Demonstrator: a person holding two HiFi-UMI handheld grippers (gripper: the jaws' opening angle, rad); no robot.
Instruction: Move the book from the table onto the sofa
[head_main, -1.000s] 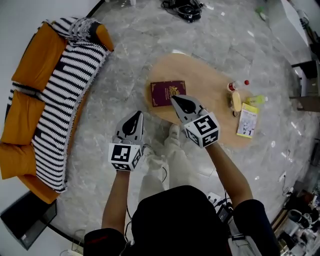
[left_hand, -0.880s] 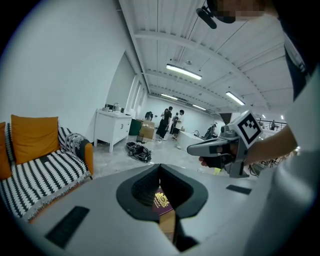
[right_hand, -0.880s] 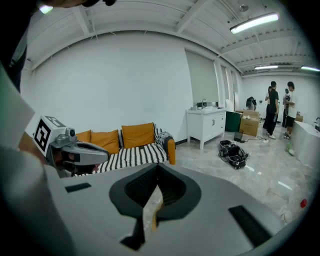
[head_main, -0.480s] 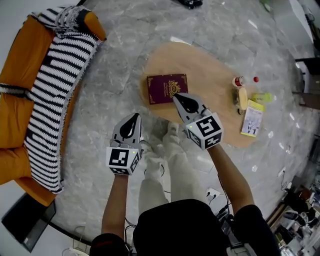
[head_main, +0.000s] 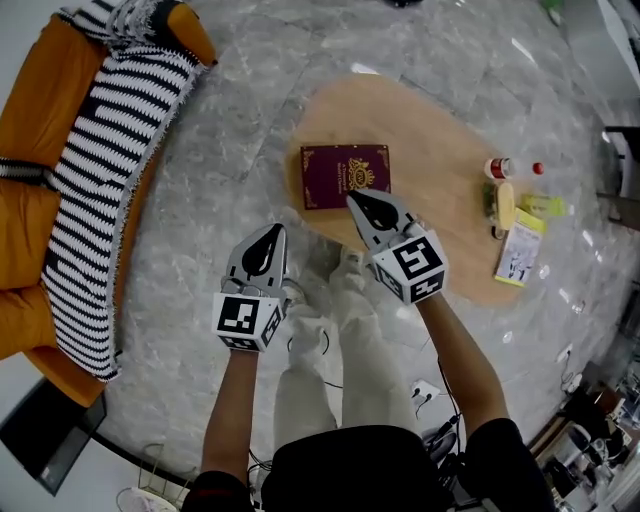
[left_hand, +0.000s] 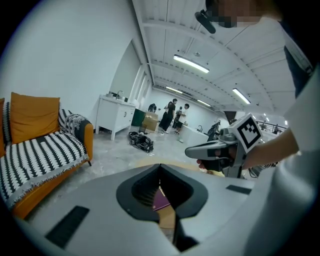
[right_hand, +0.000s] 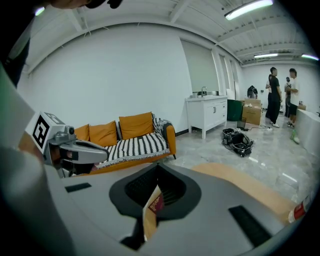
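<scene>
Grey and clenched on nothing, the left gripper (head_main: 269, 231) hangs over the grey marbled floor (head_main: 225, 130). The right gripper (head_main: 353, 198), jaws likewise pressed together, points at the near edge of the maroon gold-crested book (head_main: 345, 174), which lies flat on the oval pale-wood table (head_main: 435, 165). Well apart to the left stands the orange sofa (head_main: 35, 110), draped in a black-and-white striped throw (head_main: 100, 185).

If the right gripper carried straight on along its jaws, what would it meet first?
Most likely the maroon book on the wooden table: the right gripper, jaws shut, aims at its near edge. Depth is uncertain.
</scene>
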